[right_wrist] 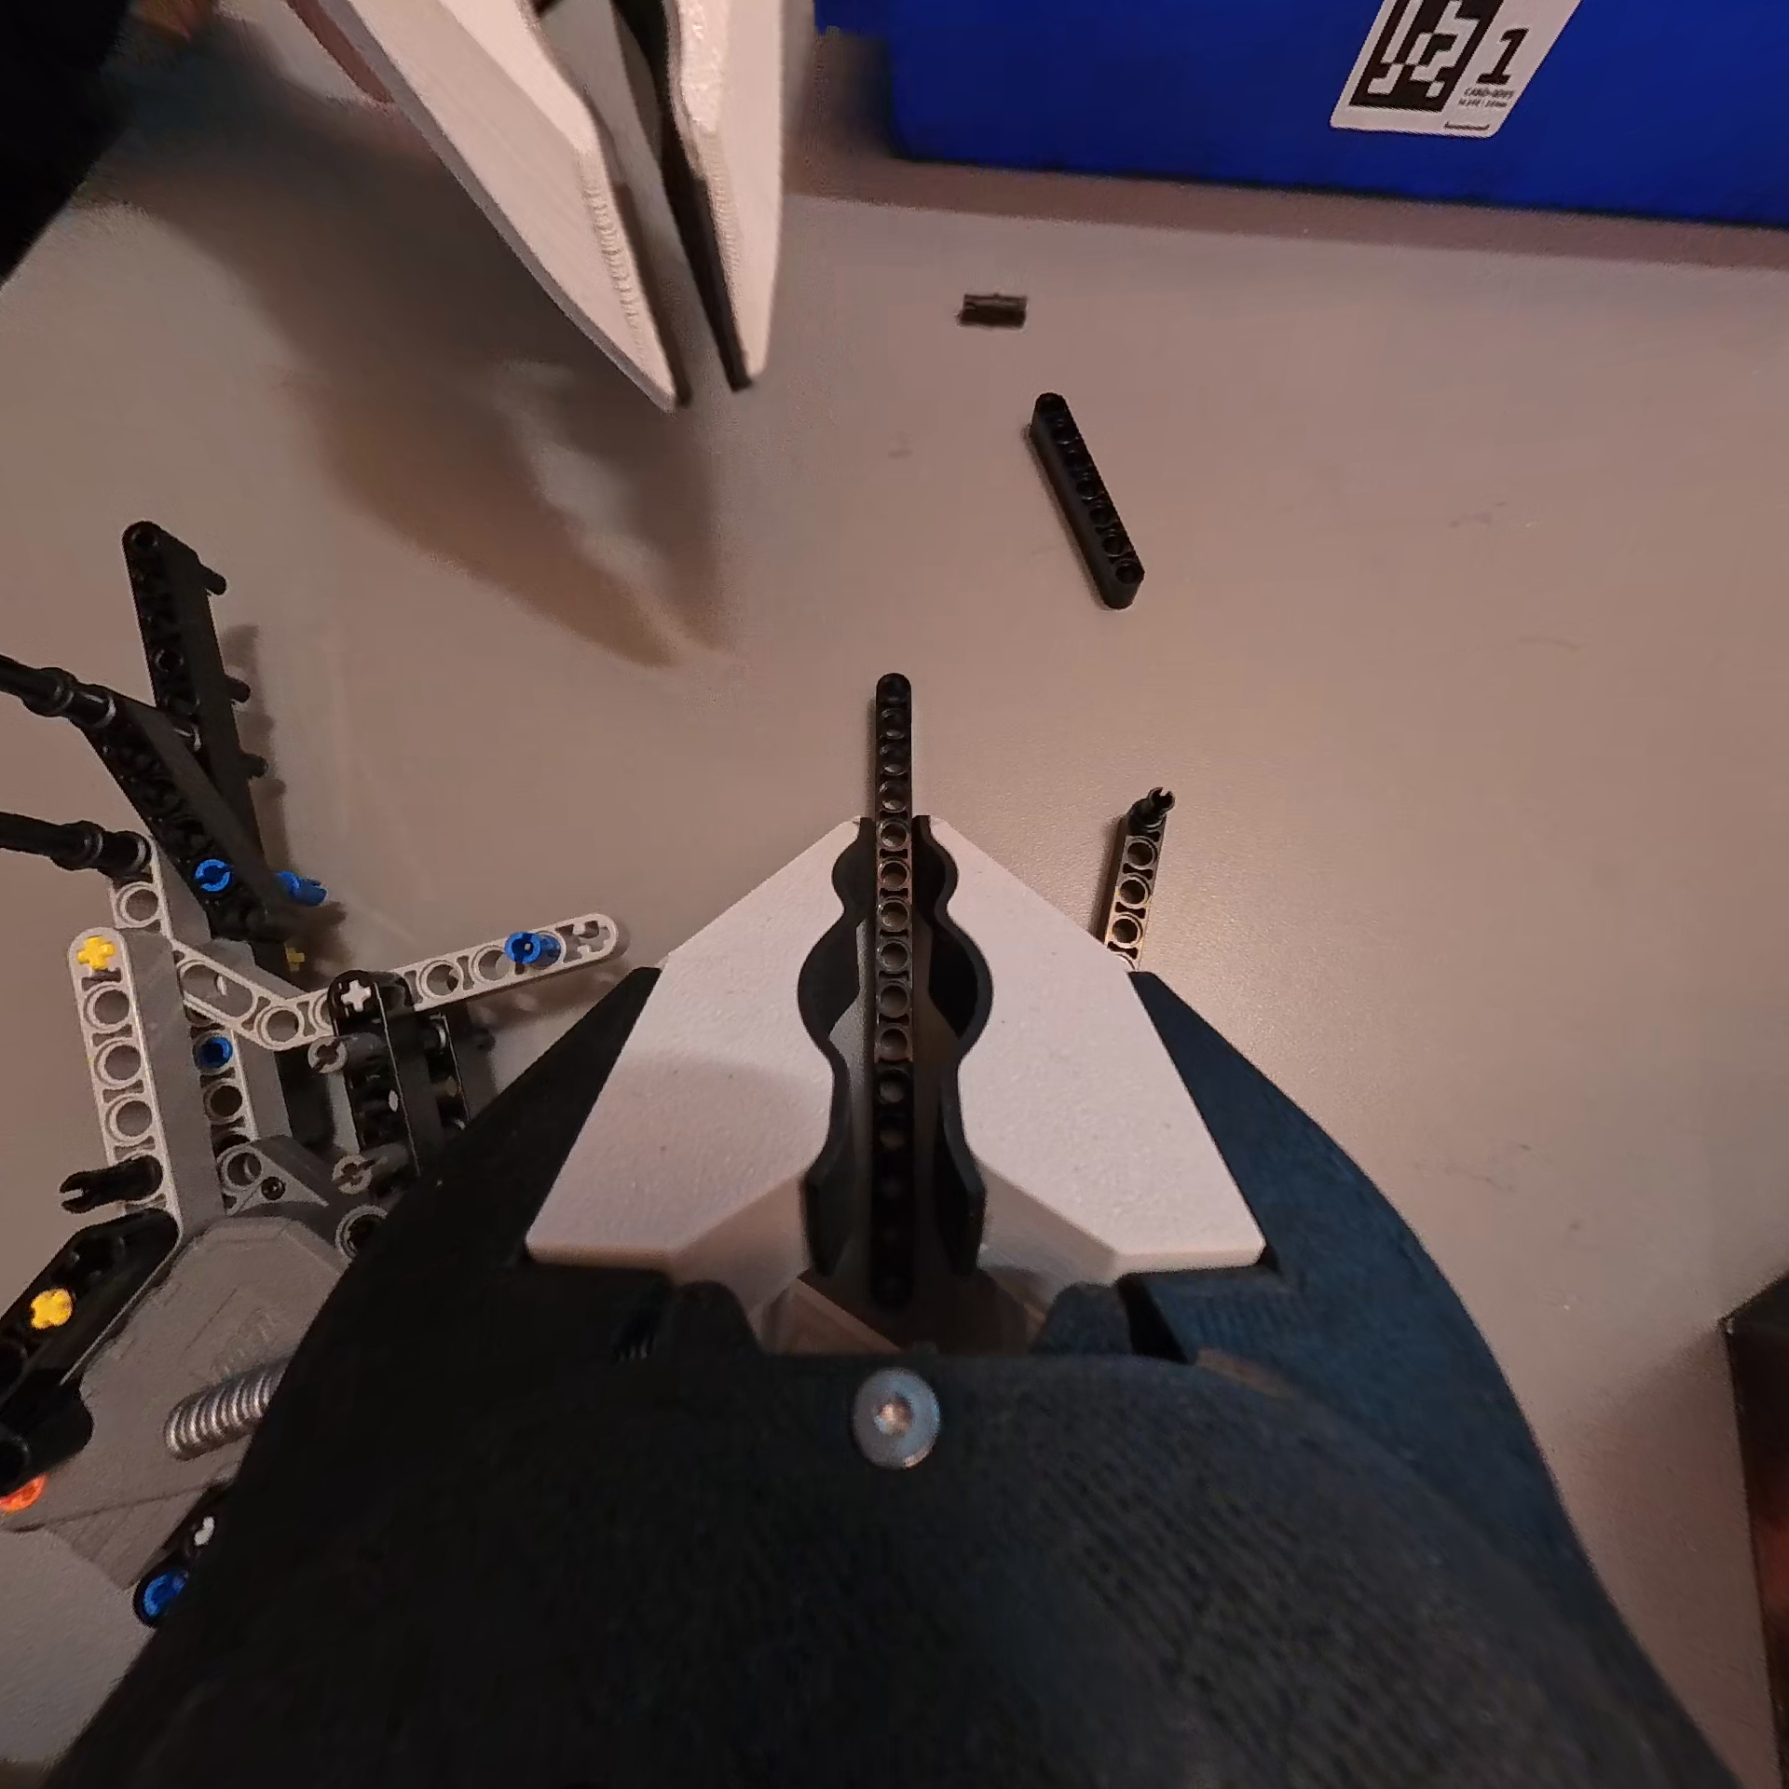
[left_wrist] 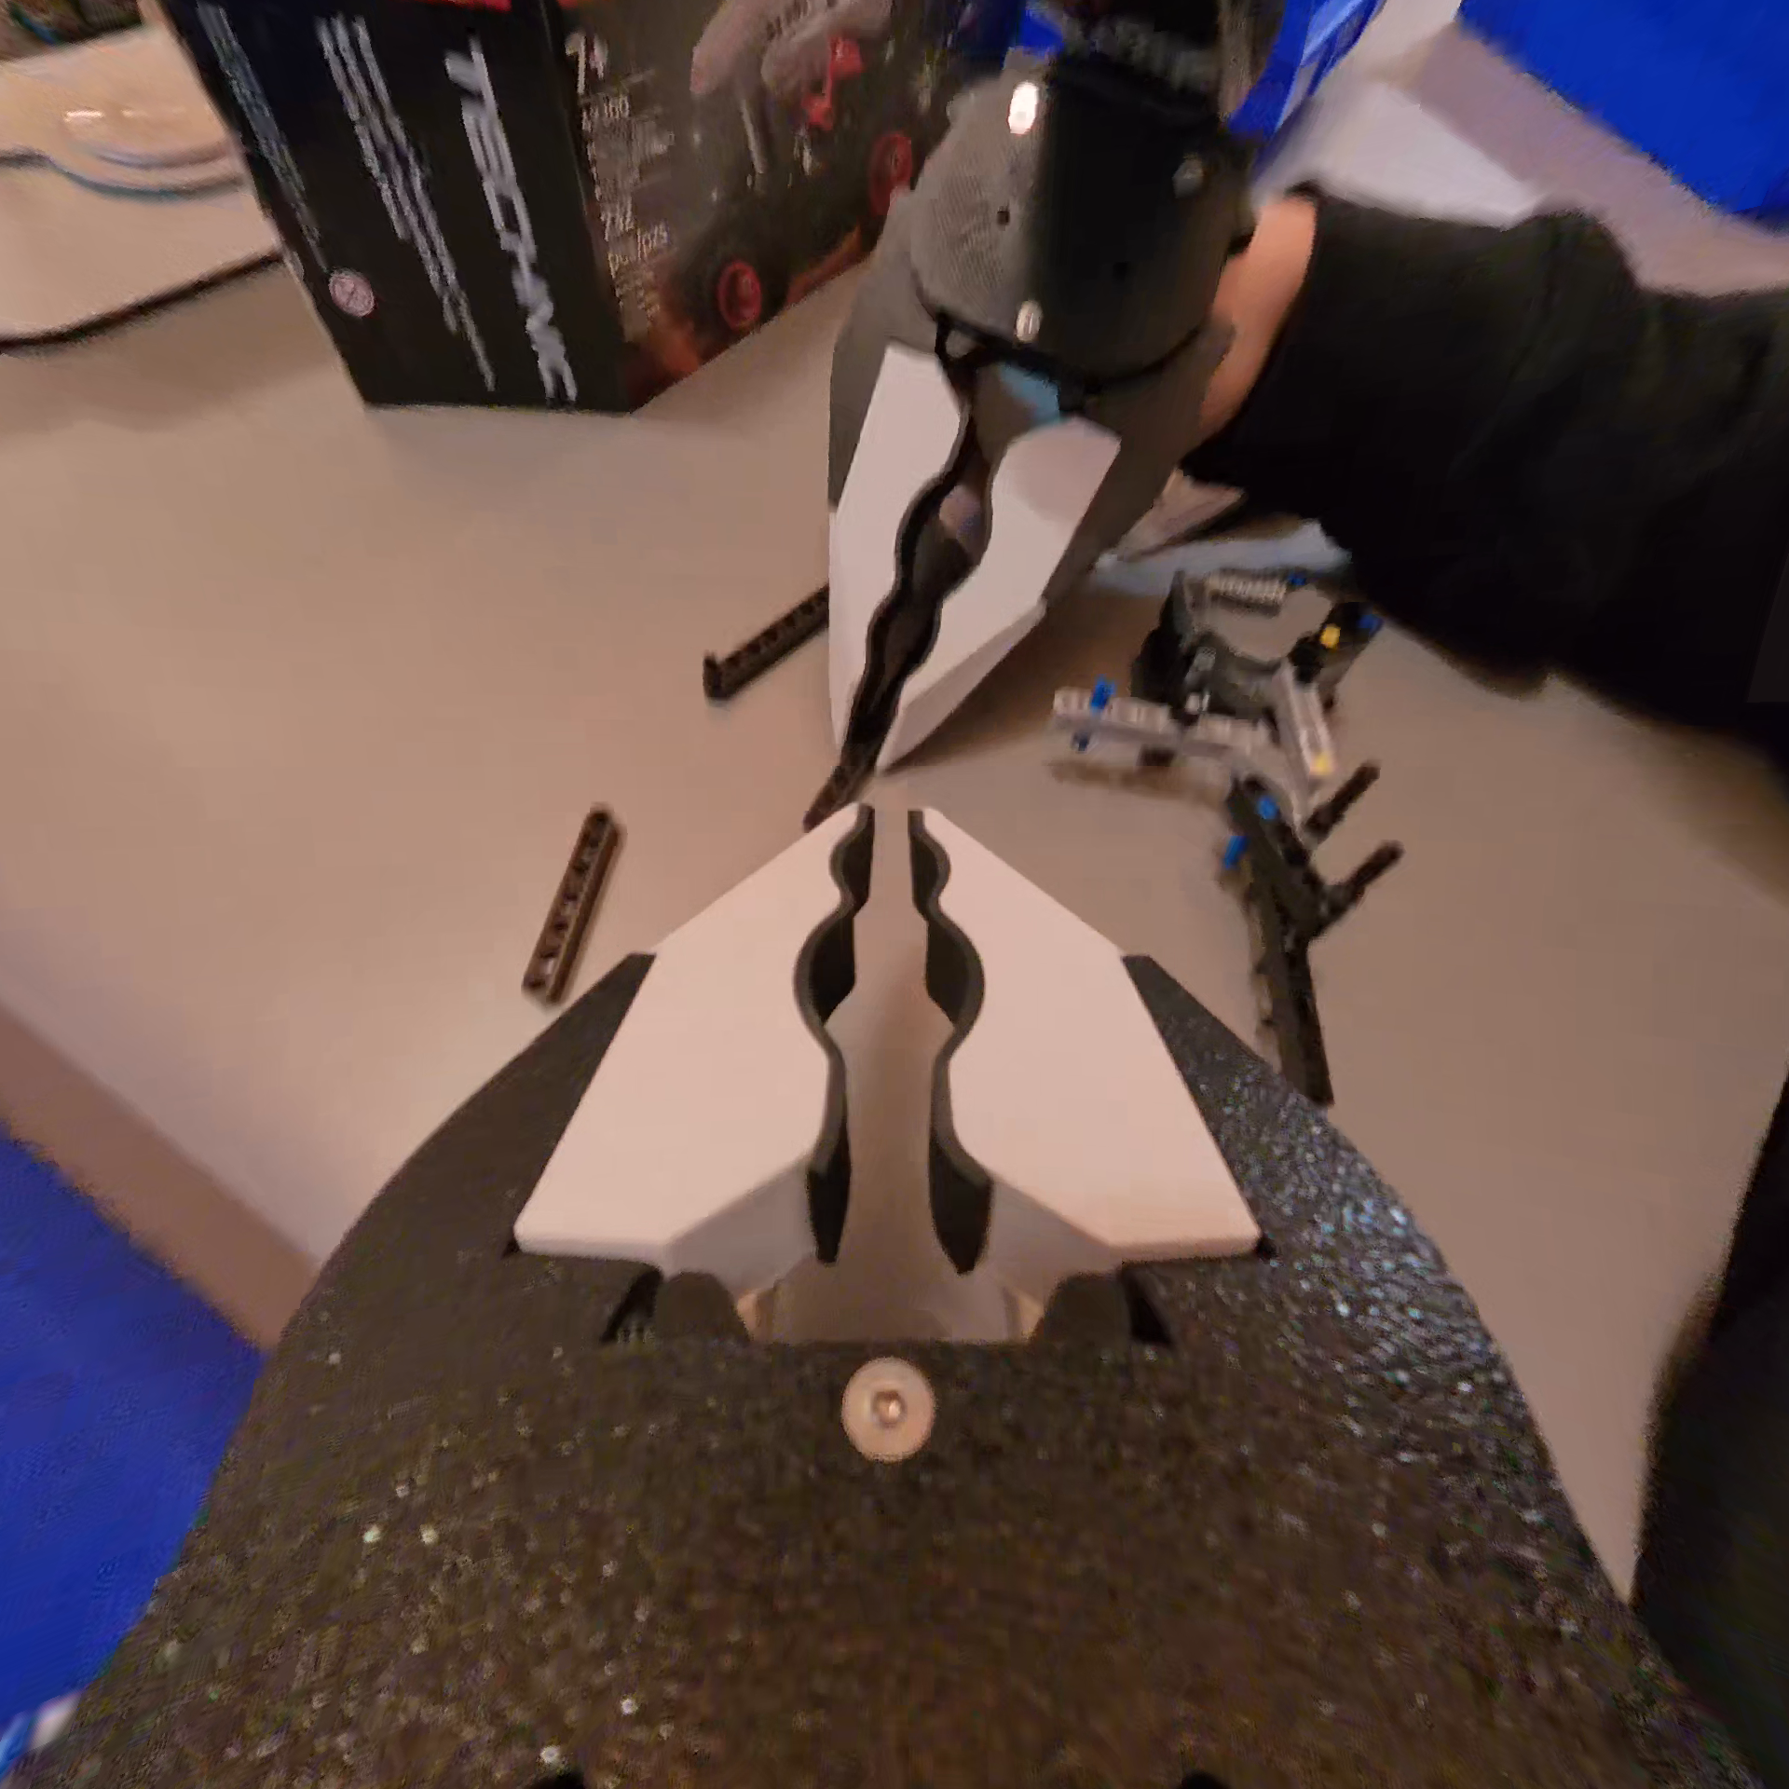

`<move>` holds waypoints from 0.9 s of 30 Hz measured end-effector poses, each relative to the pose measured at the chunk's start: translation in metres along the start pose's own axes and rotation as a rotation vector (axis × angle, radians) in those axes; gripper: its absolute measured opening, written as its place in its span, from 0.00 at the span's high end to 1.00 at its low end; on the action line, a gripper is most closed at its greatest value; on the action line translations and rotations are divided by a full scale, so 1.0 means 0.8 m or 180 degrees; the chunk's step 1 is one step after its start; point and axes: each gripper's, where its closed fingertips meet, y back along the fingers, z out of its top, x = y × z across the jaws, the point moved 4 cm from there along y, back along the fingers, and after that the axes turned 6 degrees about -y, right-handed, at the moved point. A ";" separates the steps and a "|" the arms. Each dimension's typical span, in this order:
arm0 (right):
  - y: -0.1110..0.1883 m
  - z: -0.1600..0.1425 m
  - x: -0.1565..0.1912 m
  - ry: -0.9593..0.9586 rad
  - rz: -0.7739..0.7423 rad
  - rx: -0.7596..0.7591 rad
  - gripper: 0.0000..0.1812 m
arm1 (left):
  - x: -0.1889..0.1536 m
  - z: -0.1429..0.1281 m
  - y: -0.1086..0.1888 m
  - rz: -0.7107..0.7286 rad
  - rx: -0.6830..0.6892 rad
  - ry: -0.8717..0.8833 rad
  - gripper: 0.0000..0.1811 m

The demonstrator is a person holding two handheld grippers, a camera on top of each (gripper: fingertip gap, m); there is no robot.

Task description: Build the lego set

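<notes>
Right gripper [right_wrist: 893, 823]: clamped on a long black beam [right_wrist: 893, 774], which lies lengthwise in the slot between the two white fingers; its far end sticks out past the tips.
Left gripper [left_wrist: 889, 811]: jaws a little apart, a narrow gap, nothing between them; it hovers over the table [left_wrist: 387, 629], tips close to the tip of the right gripper [left_wrist: 876, 765].
Beam, handling: I judge it light, stiff and smooth plastic. It will not bend, but it can swing or slip if held at one end only. The grip along its length looks steady. For pressing it on, a hold near the middle is better, with the pin holes left free.
Model [right_wrist: 252, 1046]: half built, grey and black beams with blue and yellow pins and a metal spring; it stands on the table, left of the right gripper and near.
Model, handling: probably fragile at the joints. Take hold of the grey frame, not the thin arms.
Loose parts: a short beam [right_wrist: 1086, 499] far right, a brown beam [right_wrist: 1135, 886] just beside the right finger, a small black piece [right_wrist: 991, 310] farther.
Box [left_wrist: 503, 194]: black, far left on the table.
Sleeve [left_wrist: 1510, 436]: black, behind the right gripper.
</notes>
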 end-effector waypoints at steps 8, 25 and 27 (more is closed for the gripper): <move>0.000 0.000 0.000 -0.0001 0.0001 0.0000 0.97 | -0.008 -0.070 0.033 0.0590 0.0684 0.0222 0.92; 0.000 0.000 0.000 -0.0015 -0.0001 -0.0001 0.97 | 0.070 -0.079 0.002 0.1715 0.0675 0.0860 0.98; 0.000 0.000 0.000 -0.0019 0.0002 -0.0001 0.97 | 0.063 -0.075 -0.003 0.1541 0.0740 0.0580 0.99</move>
